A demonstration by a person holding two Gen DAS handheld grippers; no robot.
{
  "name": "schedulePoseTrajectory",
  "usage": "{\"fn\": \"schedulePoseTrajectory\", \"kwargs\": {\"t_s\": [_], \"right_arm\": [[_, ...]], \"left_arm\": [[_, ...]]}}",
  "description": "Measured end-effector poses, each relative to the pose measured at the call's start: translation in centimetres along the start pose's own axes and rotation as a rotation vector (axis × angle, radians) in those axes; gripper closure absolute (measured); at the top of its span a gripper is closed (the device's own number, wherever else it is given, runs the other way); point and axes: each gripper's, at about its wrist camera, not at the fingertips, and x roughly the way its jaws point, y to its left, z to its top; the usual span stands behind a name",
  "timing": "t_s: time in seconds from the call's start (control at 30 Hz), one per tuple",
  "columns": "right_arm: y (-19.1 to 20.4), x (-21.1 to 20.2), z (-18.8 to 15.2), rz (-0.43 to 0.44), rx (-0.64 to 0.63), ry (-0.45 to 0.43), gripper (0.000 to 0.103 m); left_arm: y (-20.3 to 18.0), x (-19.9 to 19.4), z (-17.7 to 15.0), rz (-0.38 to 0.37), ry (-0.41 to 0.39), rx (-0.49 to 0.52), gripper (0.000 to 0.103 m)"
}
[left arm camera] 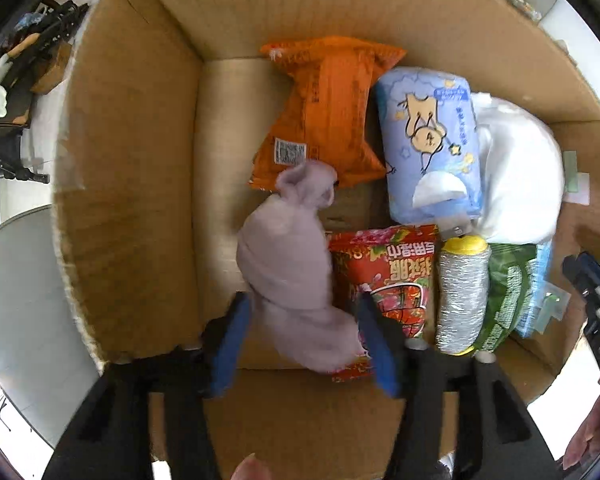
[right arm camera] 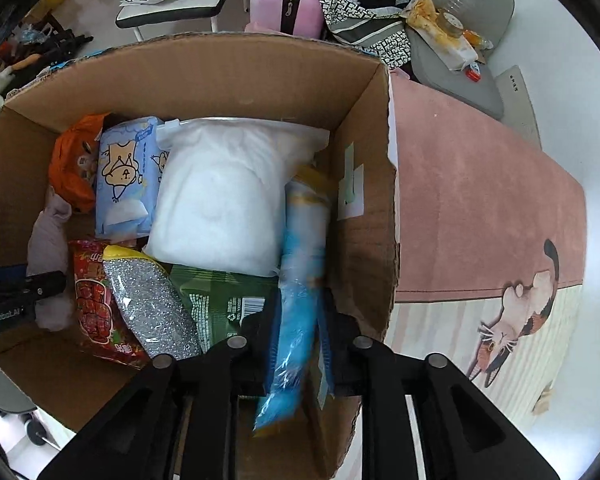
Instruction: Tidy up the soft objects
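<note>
Packing soft goods, I work over the cardboard box. My right gripper is clamped on a blue plastic-wrapped pack, lowering it between the white padded bag and the box wall; it could jam or slip. My left gripper stands apart around the lilac cloth bundle, seemingly untouched. Only the right view shows the pack; only the left shows the bundle's whole length.
</note>
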Motion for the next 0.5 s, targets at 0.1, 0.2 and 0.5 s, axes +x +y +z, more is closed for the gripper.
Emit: {"fn": "schedulePoseTrajectory", "kwargs": {"t_s": [0.1,0.2,0.5], "right_arm": [[-0.1,-0.8,-0.2,0.024,0.011,-0.005,0.057],[-0.4,-2.2,-0.9,0.066,0.023,-0.016,0.049],[-0.2,-5.2,-4.5,0.148,0.031,-0.058,0.027]], "left_arm": [[-0.2,-1.5,-0.3,-0.007,-0.033,0.004,0.030],[-0.6,-3.4,-0.8,0.003,-0.079,0.013,0.016],[-1.6,-7.0,-5.9,-0.007,-0.202,0.021,0.001]]}}
